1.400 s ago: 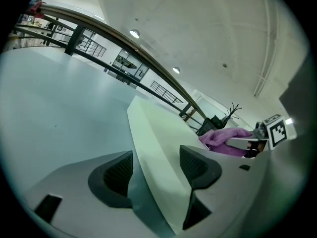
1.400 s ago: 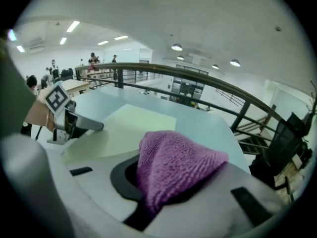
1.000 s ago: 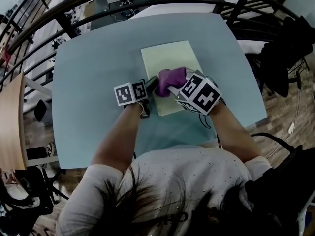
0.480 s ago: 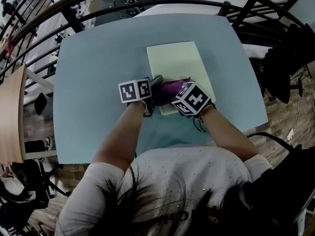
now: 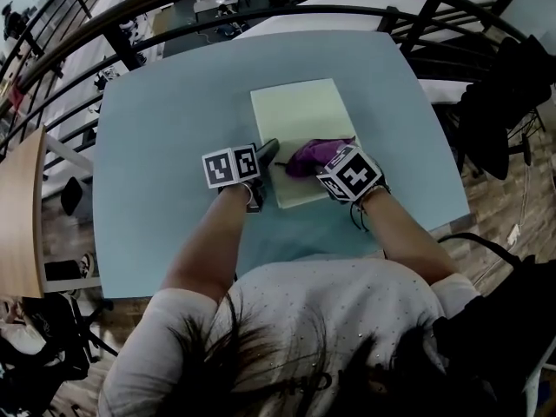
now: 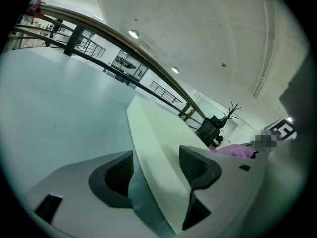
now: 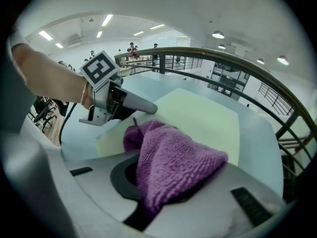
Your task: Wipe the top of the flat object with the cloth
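- Left arm (image 5: 211, 243): bare forearm, stretched forward from the near edge of the worktop (image 5: 156, 120).
- Left hand-held gripper (image 5: 271, 148): points forward and shallowly down. Marker cube (image 5: 231, 164) faces up. Jaws stand wide apart astride the left edge of the pad (image 5: 295, 111), one over it and one beside it on the worktop. No clamping seen.
- Right arm (image 5: 407, 237): bare forearm, angled inward from the near edge.
- Right hand-held gripper (image 5: 324, 162): tipped steeply down and rolled slightly, its cube (image 5: 352, 173) tilted. Jaws are closed on the cloth (image 5: 309, 154), which bulges out between them.
- Both grippers sit near each other, not touching, over the pad's near end.
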Motion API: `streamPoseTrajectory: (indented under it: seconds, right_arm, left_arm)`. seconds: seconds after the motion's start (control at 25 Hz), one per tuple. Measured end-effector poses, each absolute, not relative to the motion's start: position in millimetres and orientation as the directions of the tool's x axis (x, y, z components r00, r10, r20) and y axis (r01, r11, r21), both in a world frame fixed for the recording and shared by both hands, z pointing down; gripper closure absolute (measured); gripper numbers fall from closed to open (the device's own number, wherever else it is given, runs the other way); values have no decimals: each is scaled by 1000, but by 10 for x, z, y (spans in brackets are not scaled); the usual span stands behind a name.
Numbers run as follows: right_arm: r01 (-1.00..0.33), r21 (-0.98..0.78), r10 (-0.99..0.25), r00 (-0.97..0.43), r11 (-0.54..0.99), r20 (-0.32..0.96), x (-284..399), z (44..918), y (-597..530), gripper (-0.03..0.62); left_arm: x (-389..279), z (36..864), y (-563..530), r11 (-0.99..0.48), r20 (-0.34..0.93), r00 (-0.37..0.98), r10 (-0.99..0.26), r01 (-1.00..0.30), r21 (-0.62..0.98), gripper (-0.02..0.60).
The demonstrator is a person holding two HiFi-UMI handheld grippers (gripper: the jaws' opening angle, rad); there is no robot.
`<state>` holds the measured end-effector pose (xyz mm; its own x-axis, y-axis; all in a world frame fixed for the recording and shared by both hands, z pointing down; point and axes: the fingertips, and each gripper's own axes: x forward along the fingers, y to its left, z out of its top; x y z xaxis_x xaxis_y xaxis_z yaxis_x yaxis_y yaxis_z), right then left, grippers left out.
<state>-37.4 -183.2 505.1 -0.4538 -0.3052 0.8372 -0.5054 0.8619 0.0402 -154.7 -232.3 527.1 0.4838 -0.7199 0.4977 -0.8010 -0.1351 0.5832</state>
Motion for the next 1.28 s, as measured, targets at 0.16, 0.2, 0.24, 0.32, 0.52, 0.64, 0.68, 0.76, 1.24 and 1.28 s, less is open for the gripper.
streamPoseTrajectory:
  seconds: [0.16,0.2,0.24,0.32,0.52,0.64,0.68,0.76,1.24,1.28]
  right_arm:
    - [-570,70,-367,-424,818,828,-74,5035,-1954,565]
    - [-589,74,-382,-418,805,824,-2,5027,-1980,565]
    - [-605,79,-395,-410,792,822,75,5024,-1997,565]
    - [-635,89,-416,-388,767,822,251,5028,-2020,565]
    - [-700,98,-460,-351,707,816,626,5028,-2085,565]
    - [-705,125,-475,-326,699,818,766,5010,-2114,565]
    - [-708,130,-481,-322,694,816,793,5004,-2127,565]
    - [-718,134,-493,-318,683,810,832,5003,-2142,565]
    - [-870,51,-634,-315,490,706,1169,4635,-2393,566]
    - [-863,36,-650,-351,503,674,1067,4490,-2445,566]
  left_arm:
    - [-1537,5251,-2326,-137,495,478,-725,-805,577,295]
    - [-1539,5245,-2325,-138,494,477,-727,-806,576,295]
    - [-1539,5243,-2318,-137,494,475,-728,-807,574,295]
    - [-1533,5245,-2295,-137,493,468,-733,-812,567,295]
    - [-1540,5248,-2275,-146,490,457,-742,-824,547,295]
    - [-1534,5234,-2286,-150,489,457,-743,-826,544,295]
    - [-1537,5231,-2290,-151,488,456,-744,-827,542,295]
    - [-1550,5232,-2291,-151,486,452,-748,-829,539,295]
    - [-1578,5216,-2255,-150,468,424,-775,-844,515,295]
    - [-1579,5208,-2269,-153,466,422,-777,-846,512,295]
